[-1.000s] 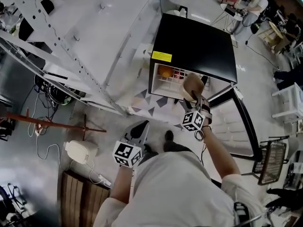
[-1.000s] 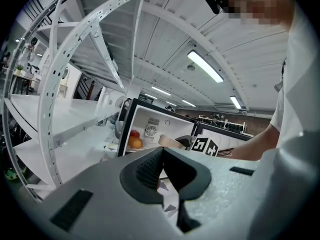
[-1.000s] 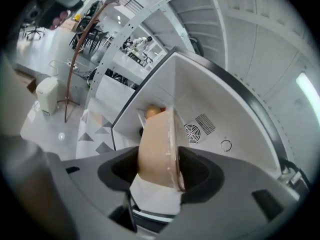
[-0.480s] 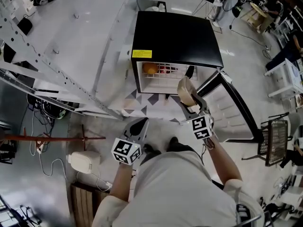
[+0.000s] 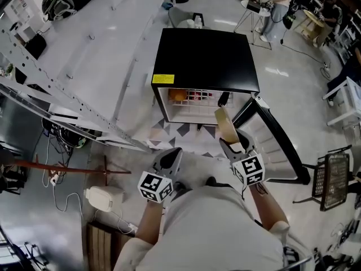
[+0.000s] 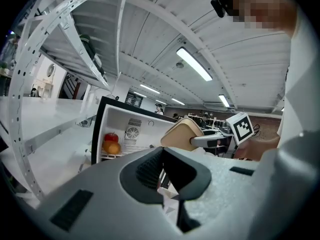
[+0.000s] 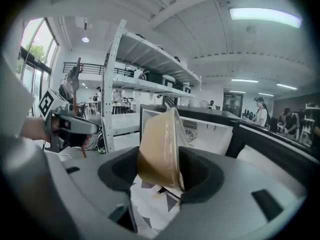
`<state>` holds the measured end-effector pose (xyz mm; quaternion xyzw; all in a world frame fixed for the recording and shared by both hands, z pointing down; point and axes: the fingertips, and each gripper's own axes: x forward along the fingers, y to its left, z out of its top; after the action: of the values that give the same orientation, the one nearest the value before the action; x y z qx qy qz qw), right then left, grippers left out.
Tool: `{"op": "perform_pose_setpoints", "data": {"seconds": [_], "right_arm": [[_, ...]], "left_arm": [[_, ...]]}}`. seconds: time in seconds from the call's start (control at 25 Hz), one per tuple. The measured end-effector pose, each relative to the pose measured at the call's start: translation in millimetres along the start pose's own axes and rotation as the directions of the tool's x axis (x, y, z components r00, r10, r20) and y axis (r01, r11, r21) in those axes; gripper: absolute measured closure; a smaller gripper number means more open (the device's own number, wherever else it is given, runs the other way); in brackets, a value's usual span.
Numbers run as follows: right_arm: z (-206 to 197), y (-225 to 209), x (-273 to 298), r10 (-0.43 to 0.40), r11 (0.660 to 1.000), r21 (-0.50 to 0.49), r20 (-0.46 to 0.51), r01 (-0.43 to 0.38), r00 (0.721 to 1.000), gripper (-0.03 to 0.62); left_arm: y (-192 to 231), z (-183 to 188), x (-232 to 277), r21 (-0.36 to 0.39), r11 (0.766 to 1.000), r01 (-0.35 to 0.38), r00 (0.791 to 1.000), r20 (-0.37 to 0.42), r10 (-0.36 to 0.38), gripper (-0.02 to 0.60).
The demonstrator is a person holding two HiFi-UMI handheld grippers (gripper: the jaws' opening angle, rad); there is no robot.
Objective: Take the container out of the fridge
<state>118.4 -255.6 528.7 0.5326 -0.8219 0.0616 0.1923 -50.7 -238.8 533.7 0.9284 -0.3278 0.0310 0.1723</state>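
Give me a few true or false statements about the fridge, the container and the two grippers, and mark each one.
1. The fridge door stands open. True.
2. The right gripper holds the tan container. True.
3. The container sits on a shelf inside the fridge. False: it is outside, in front of the open fridge, between the right gripper's jaws.
4. The left gripper holds an apple. False: its jaws are together with nothing between them.
5. Fruit lies inside the fridge. True.
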Motion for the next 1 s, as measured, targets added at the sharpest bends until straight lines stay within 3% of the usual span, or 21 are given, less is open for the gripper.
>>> {"op": "perform_pose_setpoints", "data": {"seconds": [0.48, 1.0], "right_arm": [[2, -31, -31, 0.078, 0.993, 0.086, 0.084, -0.085, 0.993, 0.349], [6, -42, -32, 0.081, 0.991, 0.097, 0.106, -0.092, 0.991, 0.35]], "left_arm": [[-35, 23, 29, 0.026, 0.999, -0.021, 0.999, 0.04, 0.02, 0.58], [-39, 32, 40, 0.042, 0.999, -0.024, 0.999, 0.042, 0.022, 0.58]]}}
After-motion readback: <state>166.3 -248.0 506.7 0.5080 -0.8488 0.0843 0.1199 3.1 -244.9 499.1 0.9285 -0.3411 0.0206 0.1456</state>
